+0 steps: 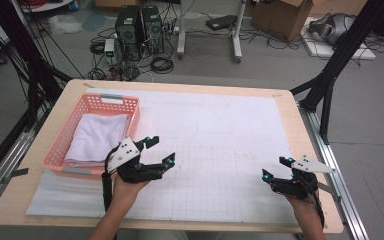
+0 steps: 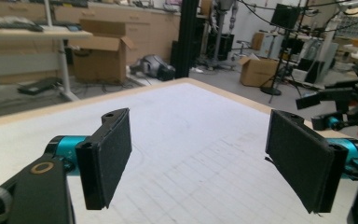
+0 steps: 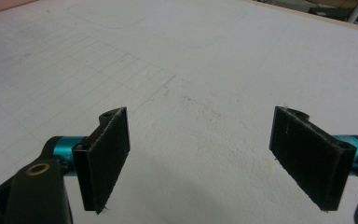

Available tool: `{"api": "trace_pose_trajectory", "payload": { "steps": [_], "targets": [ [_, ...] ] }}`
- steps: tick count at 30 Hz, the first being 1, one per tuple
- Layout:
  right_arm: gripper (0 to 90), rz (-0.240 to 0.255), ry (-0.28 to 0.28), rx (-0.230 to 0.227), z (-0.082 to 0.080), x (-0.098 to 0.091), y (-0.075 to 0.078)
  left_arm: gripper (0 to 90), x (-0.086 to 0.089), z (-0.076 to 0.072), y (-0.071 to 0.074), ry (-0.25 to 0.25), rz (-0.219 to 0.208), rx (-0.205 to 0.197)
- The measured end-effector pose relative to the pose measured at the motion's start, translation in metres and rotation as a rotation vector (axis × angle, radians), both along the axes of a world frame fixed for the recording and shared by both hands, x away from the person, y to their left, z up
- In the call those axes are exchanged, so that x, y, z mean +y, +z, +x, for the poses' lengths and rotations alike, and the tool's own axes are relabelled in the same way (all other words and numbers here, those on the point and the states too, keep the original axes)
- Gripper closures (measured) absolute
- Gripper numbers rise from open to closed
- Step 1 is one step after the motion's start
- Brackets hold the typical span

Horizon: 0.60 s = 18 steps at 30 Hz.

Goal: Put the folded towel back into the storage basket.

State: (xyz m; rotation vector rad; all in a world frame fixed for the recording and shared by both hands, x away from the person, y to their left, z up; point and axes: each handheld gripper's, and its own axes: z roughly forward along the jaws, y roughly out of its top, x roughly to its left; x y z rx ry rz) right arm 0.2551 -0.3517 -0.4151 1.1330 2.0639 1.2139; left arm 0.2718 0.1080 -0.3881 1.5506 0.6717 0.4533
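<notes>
Folded white towel sits in the pink basket, just beside the left gripper, looks untouched I think; both grippers, right gripper too, gape wide with nothing held.

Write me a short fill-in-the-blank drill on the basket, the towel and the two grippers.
1. The folded white towel lies inside the ____ basket.
2. The basket sits near the table's ____ edge in the high view.
3. The left gripper and the right gripper both have their jaws ____.

Missing words: pink; left; open
</notes>
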Motion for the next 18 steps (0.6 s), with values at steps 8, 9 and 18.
{"api": "trace_pose_trajectory", "payload": {
  "steps": [8,9,18],
  "targets": [
    [19.1,0.009,0.012,-0.010,-0.003,0.004,0.001,23.6,-0.010,-0.003,-0.017,-0.024,0.042,0.021],
    [19.1,0.007,0.015,-0.010,-0.004,0.005,0.001,23.7,-0.010,-0.003,-0.020,-0.022,0.042,0.026],
    [19.1,0.006,0.008,-0.020,-0.006,0.004,0.001,23.9,-0.012,-0.005,-0.032,-0.043,0.067,0.053]
  ]
}}
